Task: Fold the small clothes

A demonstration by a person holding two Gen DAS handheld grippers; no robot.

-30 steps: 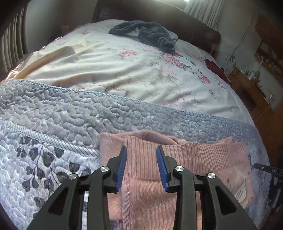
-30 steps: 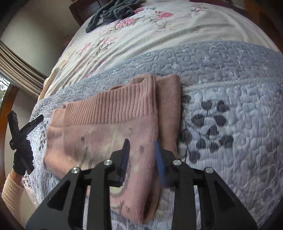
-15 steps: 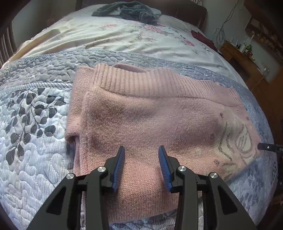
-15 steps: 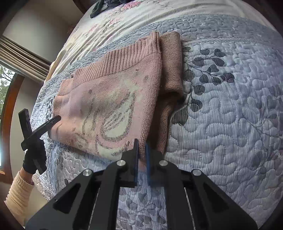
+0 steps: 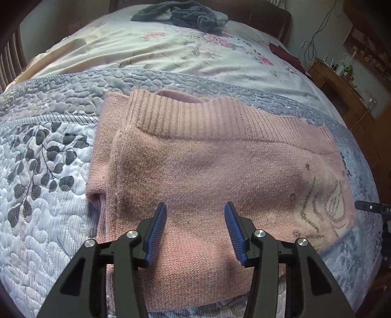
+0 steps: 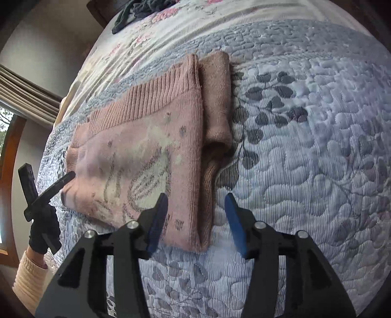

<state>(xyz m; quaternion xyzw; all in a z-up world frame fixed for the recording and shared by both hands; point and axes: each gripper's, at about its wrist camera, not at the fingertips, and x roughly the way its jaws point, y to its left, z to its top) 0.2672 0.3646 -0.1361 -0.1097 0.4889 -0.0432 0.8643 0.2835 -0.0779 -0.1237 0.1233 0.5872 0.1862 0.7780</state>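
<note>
Sweater (image 5: 207,171) is lying folded on quilt (image 5: 44,220); I am holding left tongs (image 5: 195,215) and right tongs (image 6: 196,205) spread wide, gripping nothing.

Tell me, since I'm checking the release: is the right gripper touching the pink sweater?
Cannot tell: in the right wrist view, right gripper stands open astride pink sweater; contact unclear.

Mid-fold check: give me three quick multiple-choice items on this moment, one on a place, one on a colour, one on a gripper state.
1. Where does the pink sweater lie?
A. on the grey-blue quilt
B. on the floor
C. on a chair

2. What colour is the crumpled garment at the bed's far end?
A. red
B. dark grey
C. yellow

3. How is the right gripper?
A. shut on the sweater
B. out of view
C. open

Answers:
1 A, quilt shows all round it.
2 B, dark grey against the floral sheet.
3 C, its blue pads stand apart.
</note>
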